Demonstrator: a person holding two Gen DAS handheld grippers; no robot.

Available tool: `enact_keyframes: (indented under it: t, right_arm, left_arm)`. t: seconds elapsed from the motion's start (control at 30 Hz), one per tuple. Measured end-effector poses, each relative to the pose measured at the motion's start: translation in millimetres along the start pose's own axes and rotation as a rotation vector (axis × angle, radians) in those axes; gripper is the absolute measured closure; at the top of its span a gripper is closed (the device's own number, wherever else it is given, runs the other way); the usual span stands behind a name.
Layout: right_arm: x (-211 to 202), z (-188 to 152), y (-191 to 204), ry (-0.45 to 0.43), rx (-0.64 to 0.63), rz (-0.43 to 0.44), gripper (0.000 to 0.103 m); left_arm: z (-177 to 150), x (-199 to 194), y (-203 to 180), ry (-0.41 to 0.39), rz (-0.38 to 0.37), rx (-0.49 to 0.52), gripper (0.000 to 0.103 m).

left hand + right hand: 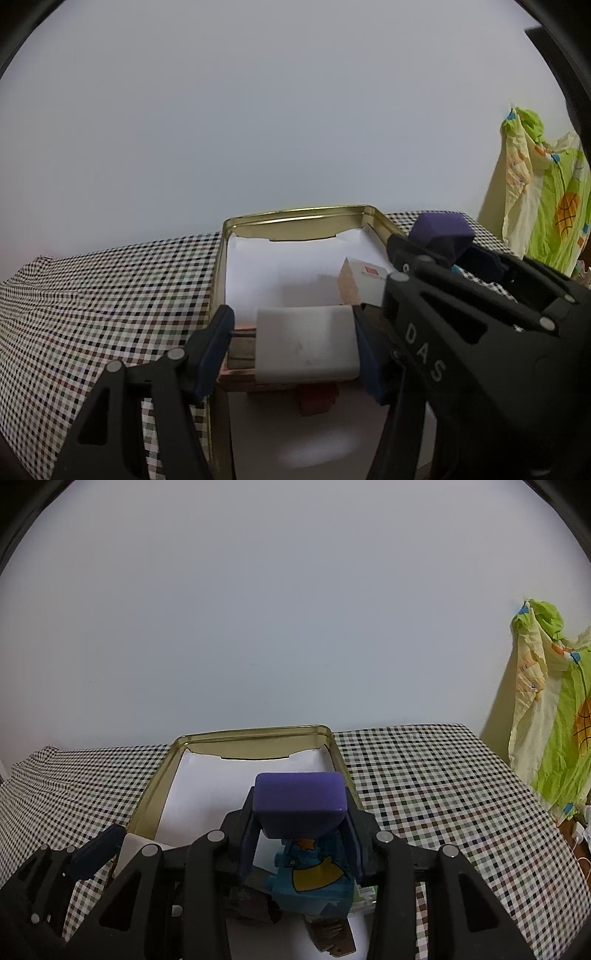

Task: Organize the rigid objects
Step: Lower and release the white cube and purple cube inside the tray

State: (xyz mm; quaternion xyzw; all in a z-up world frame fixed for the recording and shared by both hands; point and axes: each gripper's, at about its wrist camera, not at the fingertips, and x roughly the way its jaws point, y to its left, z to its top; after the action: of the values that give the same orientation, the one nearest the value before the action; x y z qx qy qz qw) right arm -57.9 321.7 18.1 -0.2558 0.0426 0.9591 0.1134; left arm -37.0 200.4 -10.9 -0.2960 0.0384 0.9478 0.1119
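My left gripper [295,347] is shut on a white rounded block [306,345] and holds it over the near part of a gold tin tray [295,216] lined with white paper. A small white and tan box [364,282] stands inside the tray. My right gripper [301,825] is shut on a purple block [301,803] and holds it above the same tray [255,733]. The right gripper also shows in the left wrist view [439,243]. Below it lie a blue cartoon box [314,878] and dark small items [255,904].
The tray rests on a black and white checkered cloth [443,782] over the table. A green and yellow printed fabric [554,716] hangs at the right. A plain white wall [258,129] stands behind. A brown block [314,400] lies under the white block.
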Motion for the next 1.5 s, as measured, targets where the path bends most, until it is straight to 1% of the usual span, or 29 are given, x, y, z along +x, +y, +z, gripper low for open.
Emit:
enact_keyframes:
  t: [0.07,0.13,0.17,0.2,0.23,0.27,0.3,0.33,0.4,0.47,0.53,0.67,0.77,0.83,0.97,1.3,1.43,1.5]
  right_arm:
    - [1,0,0,-0.001,0.004,0.006,0.060]
    - [2,0,-1,0.001,0.015,0.032,0.060]
    - [5,-1,-3,0.005,0.033,0.069,0.058]
    - [6,-1,-4,0.000,0.046,0.096,0.055]
    - [6,-2,-6,-0.003,0.056,0.117,0.044]
    - [5,-2,-7,-0.003,0.065,0.143,0.028]
    - [4,-2,-8,-0.006,0.071,0.156,0.023]
    - [2,-3,-10,-0.013,0.076,0.158,0.020]
    - [-3,-4,-12,-0.037,0.089,0.177,0.020]
    - [-6,-6,-15,-0.052,0.113,0.187,0.019]
    - [-6,-9,-18,-0.060,0.134,0.187,0.016]
    - [-4,-13,-22,-0.065,0.176,0.202,0.016]
    - [-6,-12,-25,-0.090,0.203,0.213,0.016]
    - [-8,-11,-25,-0.105,0.213,0.213,0.016]
    - [-9,-7,-21,-0.118,0.219,0.195,0.016]
    - [-10,-3,-17,-0.130,0.201,0.149,0.016]
    - [-15,-5,-12,-0.155,0.182,0.110,0.016]
    - [-20,-7,-10,-0.181,0.171,0.080,0.016]
  left_arm:
    - [0,0,-1,0.002,0.000,-0.002,0.040]
    - [0,1,-2,0.007,0.001,0.008,0.040]
    - [1,2,-4,0.017,-0.006,0.018,0.040]
    - [1,2,-4,0.027,-0.018,0.026,0.037]
    - [1,0,-5,0.028,-0.038,0.028,0.030]
    - [1,-2,-5,0.024,-0.042,0.026,0.021]
    - [2,-5,-4,0.015,-0.019,0.019,0.014]
    - [2,-6,-3,0.014,-0.006,0.015,0.012]
    - [4,-7,1,0.020,-0.002,0.003,0.004]
    - [4,-8,5,0.023,-0.003,-0.011,0.001]
    - [3,-10,7,0.016,-0.022,-0.016,0.001]
    - [1,-17,4,-0.010,-0.007,0.015,0.001]
    - [0,-23,3,-0.038,0.010,0.032,0.001]
    - [0,-24,6,-0.042,0.006,0.028,0.001]
    - [-1,-22,14,-0.038,0.016,0.010,0.001]
    - [-7,-27,23,-0.071,0.037,-0.010,0.000]
    - [-10,-31,23,-0.089,0.042,-0.006,0.001]
    - [-13,-34,24,-0.106,0.045,0.000,0.000]
